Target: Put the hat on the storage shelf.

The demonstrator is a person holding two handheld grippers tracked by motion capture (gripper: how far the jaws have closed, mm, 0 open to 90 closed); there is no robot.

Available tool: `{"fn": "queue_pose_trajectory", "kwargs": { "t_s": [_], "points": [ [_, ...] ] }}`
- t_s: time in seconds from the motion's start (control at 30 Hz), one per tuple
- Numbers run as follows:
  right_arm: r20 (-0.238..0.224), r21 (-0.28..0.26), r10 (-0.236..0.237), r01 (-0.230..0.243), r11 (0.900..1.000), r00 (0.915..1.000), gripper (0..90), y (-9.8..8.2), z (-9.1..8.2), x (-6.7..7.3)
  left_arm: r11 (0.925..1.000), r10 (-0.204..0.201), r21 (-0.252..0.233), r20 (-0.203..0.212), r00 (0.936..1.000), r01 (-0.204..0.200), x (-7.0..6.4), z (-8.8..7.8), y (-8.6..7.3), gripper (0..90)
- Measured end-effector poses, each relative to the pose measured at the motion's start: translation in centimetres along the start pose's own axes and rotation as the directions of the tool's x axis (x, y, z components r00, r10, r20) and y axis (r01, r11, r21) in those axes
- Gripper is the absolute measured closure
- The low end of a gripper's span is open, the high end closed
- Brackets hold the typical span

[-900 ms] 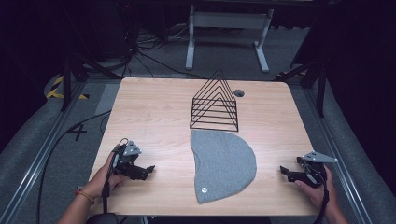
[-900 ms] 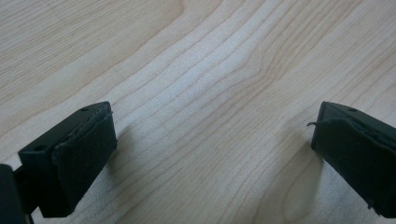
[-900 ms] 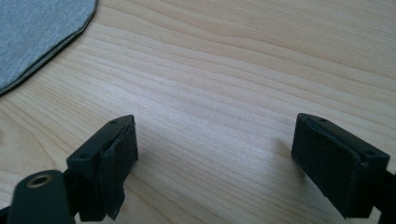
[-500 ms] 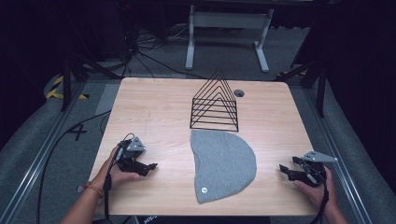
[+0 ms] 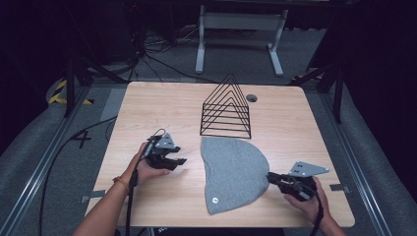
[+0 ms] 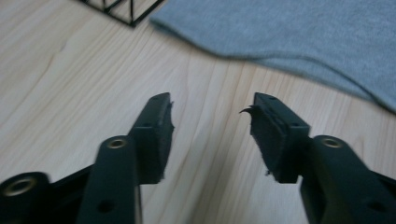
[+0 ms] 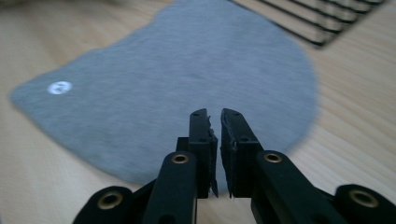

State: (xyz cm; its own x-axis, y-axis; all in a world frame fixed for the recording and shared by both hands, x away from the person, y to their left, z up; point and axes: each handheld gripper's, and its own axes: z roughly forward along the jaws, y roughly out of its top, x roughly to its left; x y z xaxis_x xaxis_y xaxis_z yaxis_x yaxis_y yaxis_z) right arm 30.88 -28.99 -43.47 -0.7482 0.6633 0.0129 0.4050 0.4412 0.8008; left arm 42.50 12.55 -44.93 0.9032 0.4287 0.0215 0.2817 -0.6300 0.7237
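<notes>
A grey knitted hat (image 5: 233, 167) lies flat on the wooden table (image 5: 157, 108), with a small white round label (image 5: 215, 199) near its front corner. My left gripper (image 5: 179, 158) rests to the left of the hat, held in a hand. In the left gripper view its jaws (image 6: 212, 105) stand open over bare wood, and the hat (image 6: 303, 37) lies just ahead. My right gripper (image 5: 269, 178) touches the hat's right edge. In the right gripper view its jaws (image 7: 215, 114) are shut over the hat's rim (image 7: 187, 79), and I see no fabric between them.
A black wire rack (image 5: 226, 110) of triangular frames stands just behind the hat, also seen as rack (image 6: 126, 9) and rack (image 7: 317, 18). A round cable hole (image 5: 252, 98) sits at the back. Cables trail from both grippers off the front edge.
My left gripper has moved right and slightly back, toward the hat. My right gripper has moved left, up to the hat's right edge.
</notes>
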Motion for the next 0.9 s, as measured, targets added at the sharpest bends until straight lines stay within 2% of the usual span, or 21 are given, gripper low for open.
{"fn": "queue_pose_trajectory", "kwargs": {
  "t_s": [0.03, 0.1, 0.13, 0.17, 0.23, 0.37, 0.43, 0.57, 0.63, 0.67, 0.77, 0.83, 0.9],
  "points": [
    [-0.041, 0.012, -0.019, 0.02, 1.0, 0.999, 84.7, 0.4, 1.1, 1.2, 0.9998, 0.02, -0.005, 0.015, 0.9997, -0.02, -0.2, 1.0, 1.2, 52.1],
    [-0.082, 0.016, -0.04, 0.042, 0.999, 0.9958, 85.6, 0.7, 2.2, 2.4, 0.9987, 0.048, -0.015, 0.011, 0.9988, -0.048, -0.5, 2.0, 2.4, 54.7],
    [-0.095, 0.019, -0.053, 0.056, 0.998, 0.994, 85.6, 0.8, 2.7, 2.9, 0.9987, 0.048, -0.015, 0.011, 0.9988, -0.048, -0.5, 2.0, 2.4, 54.8],
    [-0.117, 0.022, -0.06, 0.063, 0.998, 0.9913, 85.7, 0.9, 3.3, 3.5, 0.9985, 0.049, -0.026, 0.026, 0.9985, -0.048, -0.7, 3.0, 3.5, 54.3],
    [-0.141, 0.03, -0.07, 0.075, 0.997, 0.9875, 85.9, 1.1, 3.9, 4.3, 0.9973, 0.07, -0.022, 0.02, 0.9973, -0.07, -0.9, 4.1, 4.4, 54.8],
    [-0.19, 0.05, -0.079, 0.09, 0.995, 0.9786, 85.8, 1.0, 5.1, 5.5, 0.9972, 0.073, -0.014, 0.021, 0.9971, -0.073, -1.0, 5.3, 5.5, 55.3],
    [-0.193, 0.065, -0.1, 0.114, 0.991, 0.976, 85.9, 0.8, 5.4, 5.9, 0.997, 0.075, -0.02, 0.019, 0.997, -0.075, -0.9, 6.0, 5.9, 56.2],
    [-0.195, 0.092, -0.102, 0.122, 0.988, 0.9754, 86.7, 0.5, 5.6, 5.9, 0.996, 0.079, 0.038, 0.034, 0.9963, -0.08, -0.9, 7.2, 5.6, 58.4],
    [-0.198, 0.096, -0.096, 0.117, 0.988, 0.9754, 86.8, 0.2, 5.7, 5.7, 0.9963, 0.074, 0.039, 0.048, 0.9961, -0.076, -0.9, 7.5, 5.2, 60.6],
    [-0.197, 0.097, -0.092, 0.113, 0.989, 0.9762, 87.1, 0.2, 5.7, 5.6, 0.9974, 0.061, 0.035, 0.048, 0.997, -0.063, -0.9, 7.4, 5.0, 61.8],
    [-0.181, 0.111, -0.105, 0.127, 0.986, 0.9779, 88.7, 0.2, 5.5, 5.3, 0.9963, 0.066, 0.05, 0.064, 0.9957, -0.069, -0.9, 7.1, 4.9, 64.5],
    [-0.177, 0.117, -0.088, 0.11, 0.987, 0.9803, 88.7, 0.1, 5.2, 4.9, 0.995, 0.074, 0.063, 0.066, 0.9951, -0.078, -1.7, 6.5, 4.6, 64.6],
    [-0.159, 0.123, -0.091, 0.112, 0.986, 0.983, 88.7, -0.1, 4.8, 4.3, 0.9918, 0.088, 0.086, 0.077, 0.9931, -0.095, -2.4, 5.9, 4.2, 64.7]
  ]
}}
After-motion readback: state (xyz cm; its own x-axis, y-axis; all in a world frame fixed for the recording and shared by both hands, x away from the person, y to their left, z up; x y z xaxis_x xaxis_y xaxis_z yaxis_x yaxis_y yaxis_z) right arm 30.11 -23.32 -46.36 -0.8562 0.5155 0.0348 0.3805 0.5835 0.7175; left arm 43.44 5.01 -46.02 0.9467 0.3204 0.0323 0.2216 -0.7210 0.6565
